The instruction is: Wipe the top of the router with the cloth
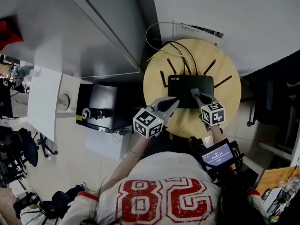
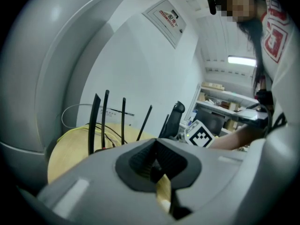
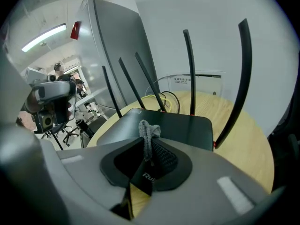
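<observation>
Round pale-wood table [image 1: 157,81], light grain, set in a corner of white wall. The black router [image 1: 183,84] sits flat near the table's middle, thin antennas [image 3: 189,69] standing along its far edge and both sides. Behind the router, black and yellow cables [image 1: 180,50] run over the table's far edge, and a thin white cable loops at the foot of the wall beside a printed label [image 1: 199,30]. The right gripper [image 1: 194,93] is over the router's top, right of centre. Its jaws are clamped on a grey knitted cloth [image 3: 147,132], and a tuft of it pokes out past the tips above the dark lid. Whether the cloth touches the lid cannot be told. The left gripper [image 1: 175,102] has its tips at the router's near-left corner, jaws pressed together with nothing between them. Contact with the router cannot be told there either. Left of the router, off the table, a tall grey cabinet [image 1: 101,36] stands against the wall. Nearer than that, a black boxy device [image 1: 98,106] sits on a low white stand. Well left of the router, office chairs [image 1: 23,146] stand on a pale tiled floor. Near side of the router: the person's white shirt with red print and a small lit screen [image 1: 218,154].
</observation>
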